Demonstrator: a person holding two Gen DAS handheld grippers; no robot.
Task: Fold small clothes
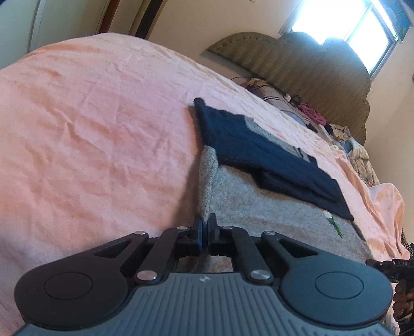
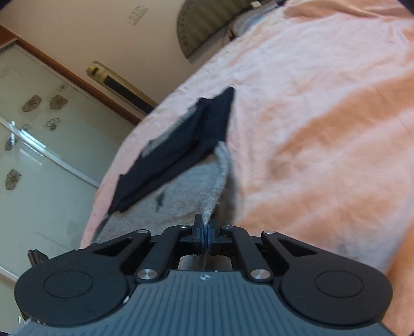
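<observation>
A small grey sweater [image 1: 271,214] with navy sleeves [image 1: 258,152] folded across it lies on a pink bedspread [image 1: 90,124]. My left gripper [image 1: 206,222] is shut on the sweater's near left hem corner, with the grey knit pinched between its pads. In the right wrist view the same grey sweater [image 2: 186,186] runs away from me with the navy sleeves [image 2: 181,144] on top. My right gripper [image 2: 205,224] is shut on the near right hem corner. A small green emblem [image 1: 333,222] shows on the grey front.
A padded olive headboard [image 1: 310,67] stands at the far end, with a heap of loose clothes [image 1: 344,139] beside it. A window [image 1: 349,23] glares above. Glass wardrobe doors [image 2: 38,144] stand beyond the bed. The other gripper and a hand [image 1: 401,292] show at the right edge.
</observation>
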